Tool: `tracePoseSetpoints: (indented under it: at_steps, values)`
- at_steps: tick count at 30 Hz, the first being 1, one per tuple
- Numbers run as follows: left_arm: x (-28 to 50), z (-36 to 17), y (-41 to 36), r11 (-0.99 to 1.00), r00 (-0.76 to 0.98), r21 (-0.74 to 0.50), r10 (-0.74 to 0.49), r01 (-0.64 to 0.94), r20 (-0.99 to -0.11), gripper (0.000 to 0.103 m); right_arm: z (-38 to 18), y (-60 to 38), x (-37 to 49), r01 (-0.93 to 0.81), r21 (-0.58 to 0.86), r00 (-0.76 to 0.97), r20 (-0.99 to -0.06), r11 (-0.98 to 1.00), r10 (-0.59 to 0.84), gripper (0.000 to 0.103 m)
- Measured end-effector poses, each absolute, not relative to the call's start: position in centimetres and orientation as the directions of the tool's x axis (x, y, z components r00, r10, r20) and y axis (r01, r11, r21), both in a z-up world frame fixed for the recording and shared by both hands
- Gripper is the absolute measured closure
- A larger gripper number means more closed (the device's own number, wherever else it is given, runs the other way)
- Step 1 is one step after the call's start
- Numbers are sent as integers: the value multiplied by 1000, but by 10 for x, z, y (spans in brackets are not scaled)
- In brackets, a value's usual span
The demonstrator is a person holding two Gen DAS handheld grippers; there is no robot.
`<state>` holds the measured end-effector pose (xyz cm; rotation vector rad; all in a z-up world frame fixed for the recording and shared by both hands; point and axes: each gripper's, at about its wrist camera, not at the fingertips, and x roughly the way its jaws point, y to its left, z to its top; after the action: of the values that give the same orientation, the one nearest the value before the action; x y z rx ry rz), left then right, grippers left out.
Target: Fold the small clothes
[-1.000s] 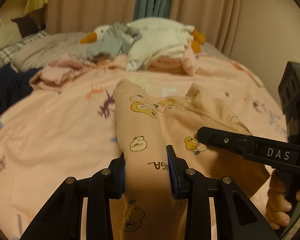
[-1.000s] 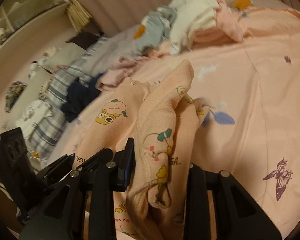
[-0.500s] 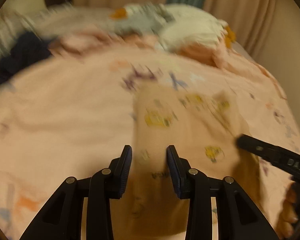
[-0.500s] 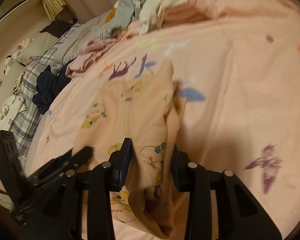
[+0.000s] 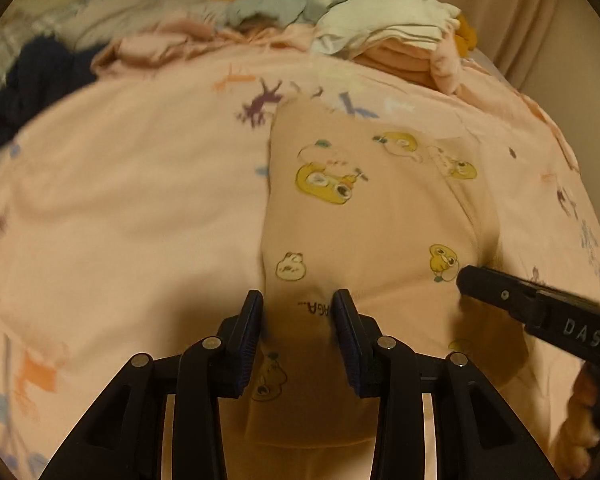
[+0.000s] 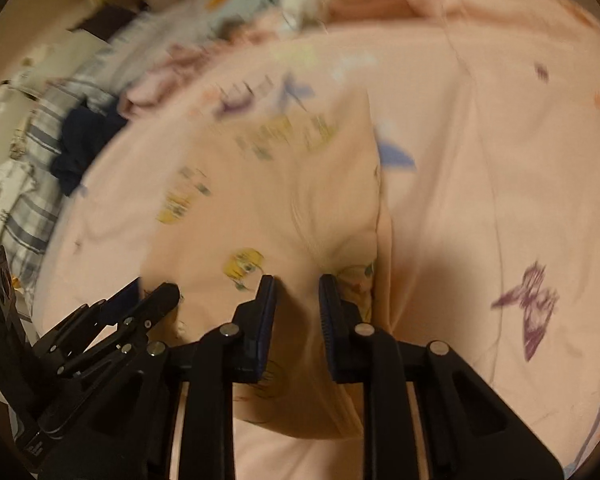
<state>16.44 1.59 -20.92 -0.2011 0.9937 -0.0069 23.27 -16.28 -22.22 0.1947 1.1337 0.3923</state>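
Note:
A small peach garment (image 5: 380,220) printed with yellow cartoon figures lies spread on the pink bedcover (image 5: 120,200). In the left wrist view my left gripper (image 5: 298,308) is shut on the garment's near left edge, and fabric bulges between its blue pads. The right gripper's finger (image 5: 500,292) reaches in from the right onto the same near edge. In the right wrist view the garment (image 6: 280,200) is blurred. My right gripper (image 6: 297,292) has its jaws closing on a ridge of this cloth at the near right edge. The left gripper (image 6: 152,292) shows at lower left.
A pile of folded and loose clothes (image 5: 380,32) sits at the far end of the bed. A dark navy garment (image 5: 40,80) and plaid bedding (image 6: 40,140) lie at the left. A hand (image 5: 580,420) holds the right gripper. Curtains hang behind.
Both grippers have sunk toward the bed. The garment, held up in a bunch a second ago, now lies flat and spread on the cover. The right jaws stand narrower.

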Motion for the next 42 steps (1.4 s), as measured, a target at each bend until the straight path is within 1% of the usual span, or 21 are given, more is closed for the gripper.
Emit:
tracePoseSetpoints:
  at_steps: [2, 4, 10, 13, 15, 16, 17, 19, 20, 21, 24, 26, 28, 31, 33, 36, 42]
  values:
    - [162, -208, 16, 983, 549, -163, -91, -84, -831, 65, -223, -164, 230, -225, 342, 375, -834, 912, 406, 85]
    - [158, -206, 13, 987, 552, -131, -60, -89, -832, 62, -224, -165, 229, -227, 341, 370, -836, 912, 405, 85]
    - [158, -201, -4, 996, 569, -27, 28, -88, -822, 62, -223, -168, 224, -207, 337, 374, -840, 918, 393, 85]
    - [157, -195, -3, 996, 560, -8, 45, -91, -827, 62, -217, -168, 222, -189, 339, 359, -850, 922, 386, 82]
    - [154, -186, -1, 995, 563, -17, 40, -95, -826, 62, -209, -168, 219, -192, 308, 359, -862, 932, 358, 81]
    - [152, -182, 0, 995, 568, -20, 38, -96, -822, 62, -203, -168, 216, -191, 278, 370, -868, 941, 332, 78]
    - [148, -171, 3, 995, 588, -27, 37, -100, -808, 62, -195, -169, 213, -183, 237, 390, -873, 954, 292, 72]
    - [138, -153, 7, 994, 627, -28, 45, -107, -778, 61, -182, -173, 208, -172, 196, 430, -867, 965, 253, 64]
    - [133, -144, 9, 993, 650, -30, 51, -114, -758, 58, -176, -176, 205, -175, 193, 446, -859, 966, 252, 62]
    - [126, -134, 12, 992, 672, -30, 63, -126, -738, 54, -165, -181, 201, -182, 203, 465, -844, 962, 266, 62]
    - [109, -108, 19, 988, 727, -40, 82, -148, -682, 53, -137, -194, 186, -185, 240, 522, -798, 953, 302, 62]
    - [100, -95, 21, 989, 750, -43, 81, -144, -656, 52, -121, -199, 176, -184, 237, 555, -776, 954, 300, 55]
    - [92, -83, 22, 989, 766, -46, 79, -140, -638, 52, -105, -202, 164, -184, 221, 594, -752, 958, 287, 51]
    - [80, -70, 22, 990, 785, -70, 57, -127, -617, 52, -83, -204, 142, -210, 204, 635, -715, 956, 292, 50]
    - [74, -63, 20, 990, 794, -81, 41, -113, -607, 51, -75, -204, 131, -220, 199, 643, -707, 955, 296, 48]
    - [64, -54, 16, 993, 816, -74, 35, -95, -577, 47, -66, -200, 118, -237, 169, 650, -704, 957, 286, 47]
    - [40, -37, 8, 997, 860, -52, 29, -64, -510, 45, -50, -205, 97, -224, 138, 700, -666, 965, 258, 47]
